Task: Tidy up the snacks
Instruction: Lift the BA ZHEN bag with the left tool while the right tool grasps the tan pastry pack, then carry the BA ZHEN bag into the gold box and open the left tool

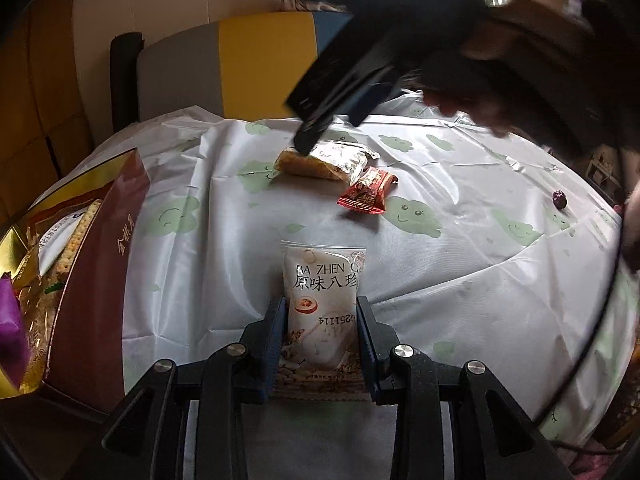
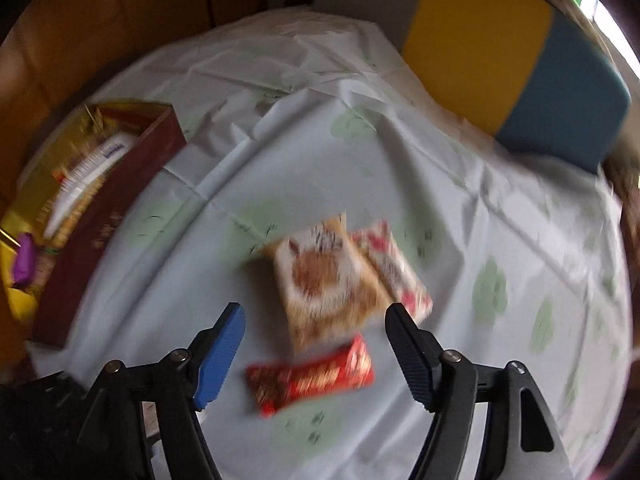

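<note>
Down at the near edge of the bench (image 1: 460, 240), the left claw (image 1: 322, 320) pinches a white snack packet (image 1: 320, 292) with Chinese print, its blue-edged pads pressed against both sides so the packet stands upright between them. Farther out on the white cloth with pale green cloud faces lie a tan-and-white snack pack (image 1: 324, 162) and, just beside it, a small red wrapper (image 1: 366, 194). The right claw (image 2: 316, 344) hangs above these with its jaws spread wide and nothing between the pads; its view is blurred, and it shows a third red-and-white pack (image 2: 394, 268) lying against the tan one. From the left view, one dark finger of that claw reaches down to the far end of the tan pack. At the left edge of the bench sits an open maroon box (image 1: 100, 264) with a gold lining, already holding several packets, a purple one (image 1: 10, 340) among them. A small dark red fruit (image 1: 558, 199) lies alone far to the right.
</note>
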